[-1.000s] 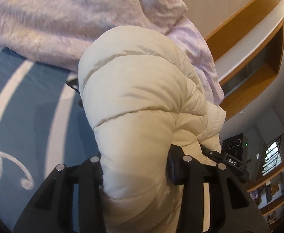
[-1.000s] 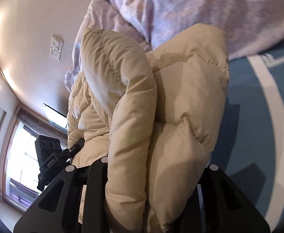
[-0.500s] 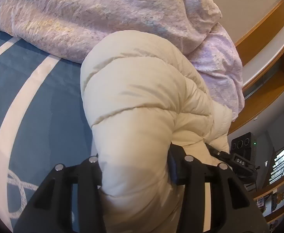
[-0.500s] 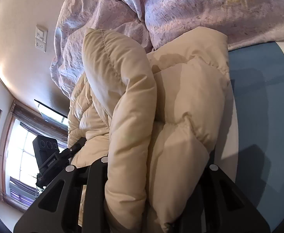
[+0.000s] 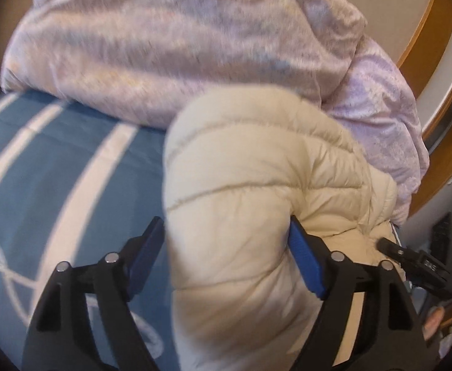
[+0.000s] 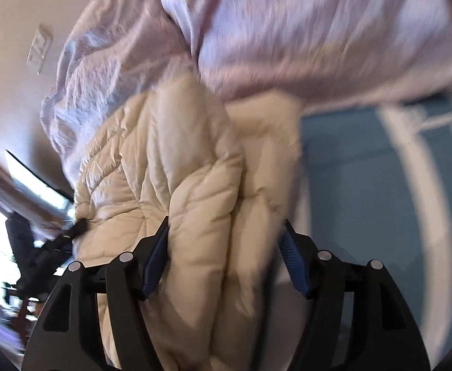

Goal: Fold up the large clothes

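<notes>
A cream quilted puffer jacket point(image 5: 250, 191) lies bunched on the blue bed cover, against a lilac duvet. My left gripper point(image 5: 226, 247) has its blue-padded fingers point(image 5: 304, 262) spread wide, with a thick fold of the jacket between them and the pads barely touching it. In the right wrist view the same jacket point(image 6: 195, 191) sits between the spread fingers of my right gripper point(image 6: 226, 253); its blue pads point(image 6: 292, 266) stand off the cloth. The other gripper shows at the edge of each view, left point(image 6: 43, 253) and right point(image 5: 417, 259).
A large crumpled lilac duvet point(image 5: 179, 46) fills the far side of the bed and also shows in the right wrist view point(image 6: 303, 31). The blue cover with white stripes point(image 5: 56, 170) spreads beside the jacket. A wooden headboard ledge point(image 5: 442, 92) is at right.
Both grippers have opened: the jaws that were clamped on the jacket folds now stand wide with blue pads showing. The jacket has dropped lower toward the bed and nearer the duvet.
</notes>
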`<action>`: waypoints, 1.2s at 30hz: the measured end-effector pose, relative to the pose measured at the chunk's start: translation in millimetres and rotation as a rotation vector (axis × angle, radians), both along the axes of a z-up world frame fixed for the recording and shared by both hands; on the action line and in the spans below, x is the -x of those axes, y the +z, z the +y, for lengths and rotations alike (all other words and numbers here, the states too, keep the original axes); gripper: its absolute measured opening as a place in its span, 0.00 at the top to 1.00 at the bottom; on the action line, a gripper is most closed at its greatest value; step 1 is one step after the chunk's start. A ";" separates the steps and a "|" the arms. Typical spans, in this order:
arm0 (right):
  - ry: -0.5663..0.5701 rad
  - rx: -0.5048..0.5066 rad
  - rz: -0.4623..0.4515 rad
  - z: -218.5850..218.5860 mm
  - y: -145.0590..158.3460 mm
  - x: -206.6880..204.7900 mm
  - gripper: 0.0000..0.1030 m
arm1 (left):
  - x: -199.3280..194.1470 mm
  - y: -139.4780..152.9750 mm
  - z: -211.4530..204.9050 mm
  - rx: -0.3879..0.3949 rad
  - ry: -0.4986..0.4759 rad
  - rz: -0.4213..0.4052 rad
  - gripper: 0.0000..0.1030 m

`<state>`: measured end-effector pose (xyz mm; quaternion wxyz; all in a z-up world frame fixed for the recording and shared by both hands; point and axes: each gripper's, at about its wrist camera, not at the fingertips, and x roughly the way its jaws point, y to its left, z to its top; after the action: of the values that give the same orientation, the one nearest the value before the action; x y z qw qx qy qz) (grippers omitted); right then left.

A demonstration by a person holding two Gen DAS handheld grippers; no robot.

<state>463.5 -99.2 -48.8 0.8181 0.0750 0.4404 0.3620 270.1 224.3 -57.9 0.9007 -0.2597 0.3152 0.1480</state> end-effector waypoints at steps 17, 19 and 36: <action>0.102 0.199 -0.372 102.7 15.6 23.8 0.51 | -31.8 22.6 -66.4 -0.431 0.032 0.115 0.18; 0.098 0.219 -0.326 103.8 2.6 10.5 0.53 | -38.2 13.6 -65.2 -0.432 0.027 0.138 0.16; 0.067 0.176 -0.165 77.2 -37.3 -15.1 0.55 | -59.6 -22.1 -55.3 -0.399 -0.008 0.143 0.06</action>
<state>478.6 -21.9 -86.1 0.8425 -0.0417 0.4040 0.3540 329.7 169.0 -79.9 0.9102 -0.0636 0.3439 0.2218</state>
